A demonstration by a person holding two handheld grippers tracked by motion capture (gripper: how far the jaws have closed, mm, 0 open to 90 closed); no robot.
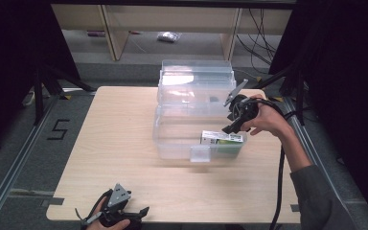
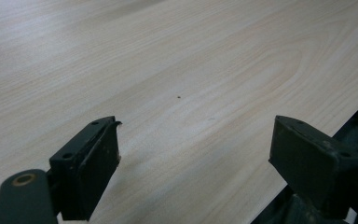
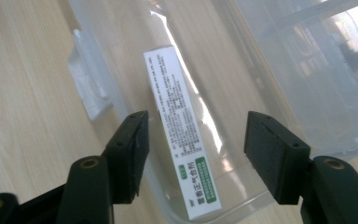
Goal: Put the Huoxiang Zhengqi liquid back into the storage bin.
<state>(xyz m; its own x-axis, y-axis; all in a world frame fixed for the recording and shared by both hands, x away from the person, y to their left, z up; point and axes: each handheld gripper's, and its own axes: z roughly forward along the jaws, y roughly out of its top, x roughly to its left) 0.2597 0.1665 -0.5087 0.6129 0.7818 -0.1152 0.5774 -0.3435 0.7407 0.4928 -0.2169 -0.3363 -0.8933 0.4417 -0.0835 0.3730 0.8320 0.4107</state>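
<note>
Box: a long white and green carton (image 1: pixel 222 139) with small print lies flat inside the clear plastic bin (image 1: pixel 172 143). It sits at the bin's near right corner, about 4 o'clock from the bin's middle. In the right gripper view the carton (image 3: pixel 179 135) lies on the bin floor, with its green end nearest the camera.

Bin: the clear plastic bin (image 3: pixel 121 107) stands on the table (image 1: pixel 120 158), a bit past the table's middle toward 1 o'clock. Its see-through lid (image 1: pixel 196 79) is tipped back at 12 o'clock. A small clear latch (image 1: pixel 200 154) hangs on the near wall.

Right hand-held gripper: the right hand-held gripper (image 1: pixel 235 122) hangs over the bin's right end, at 3 o'clock from the bin's middle, with a hand around it. Its two black jaws point down at the carton. In its own view the right hand-held gripper (image 3: pixel 193 144) has its jaws about half open. The carton shows between them but lower down, and the pads do not touch it. It holds nothing.

Left hand-held gripper: the left hand-held gripper (image 1: pixel 124 213) rests at the table's near edge, around 7 o'clock. In its own view the left hand-held gripper (image 2: pixel 196 158) has its jaws wide apart over bare wood, with nothing between them.
</note>
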